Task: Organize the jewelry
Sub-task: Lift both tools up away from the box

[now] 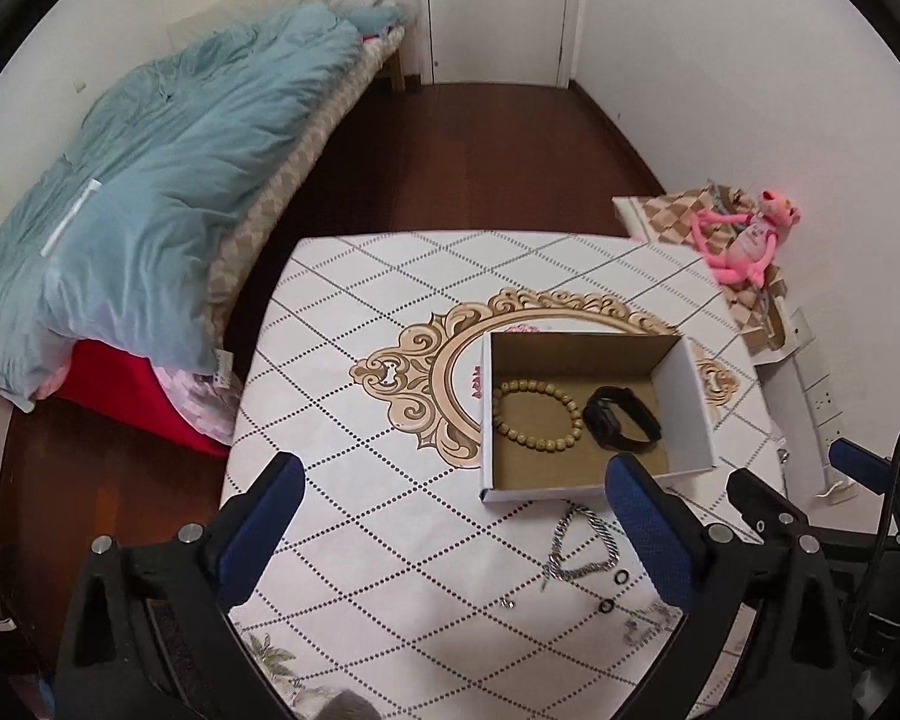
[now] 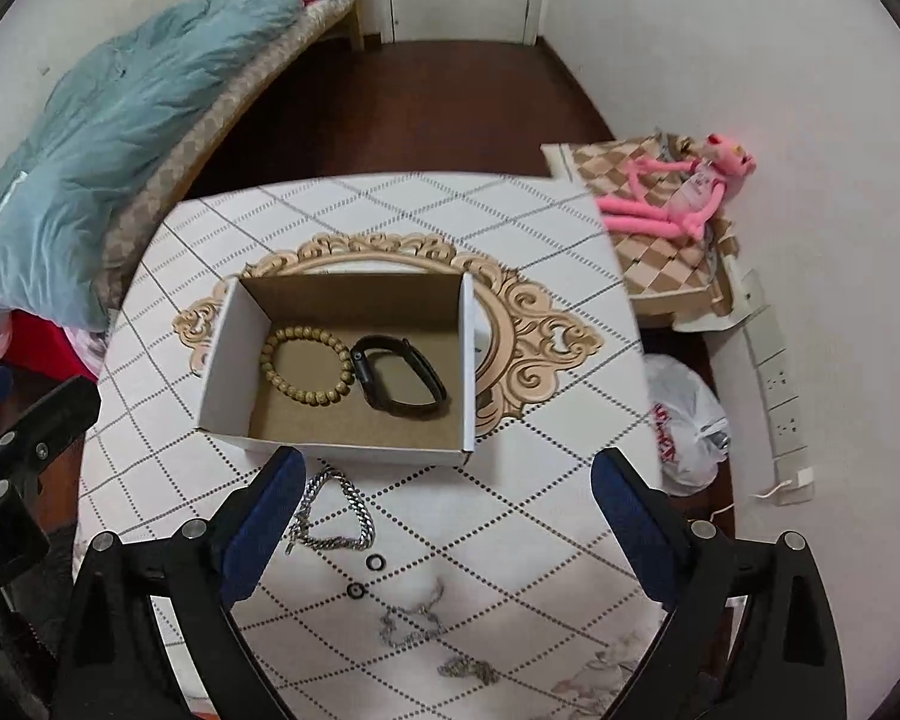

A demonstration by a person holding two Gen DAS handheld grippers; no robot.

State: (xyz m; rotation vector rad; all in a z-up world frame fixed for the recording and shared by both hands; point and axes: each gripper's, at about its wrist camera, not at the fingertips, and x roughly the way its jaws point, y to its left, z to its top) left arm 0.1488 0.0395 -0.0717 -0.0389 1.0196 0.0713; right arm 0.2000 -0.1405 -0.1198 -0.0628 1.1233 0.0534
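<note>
Both grippers hang above the near part of the table [image 1: 342, 312], each spread wide with nothing between its blue pads. The left gripper [image 1: 450, 480] shows its pads on either side of the cloth and the box's near-left corner; the right gripper [image 2: 447, 474] frames the box's near wall.

The box [image 2: 336, 447] — open, white outside, brown inside — sits mid-table over the gold scroll print. Inside it lie a bead bracelet [image 2: 307, 364] on the left and a black watch [image 2: 397, 376] to its right, the two just touching or nearly so.

On the cloth just in front of the box lies a silver chain [image 2: 336, 516], loosely looped, close to the right gripper's left pad. Two small black rings [image 2: 376, 563] lie near it, apart from each other. Nearer the camera sit two thinner silver pieces [image 2: 411, 624], tangled and too blurred to name.

A pink plush [image 2: 672, 195] lies on a checked cloth beyond the table's right edge.
</note>
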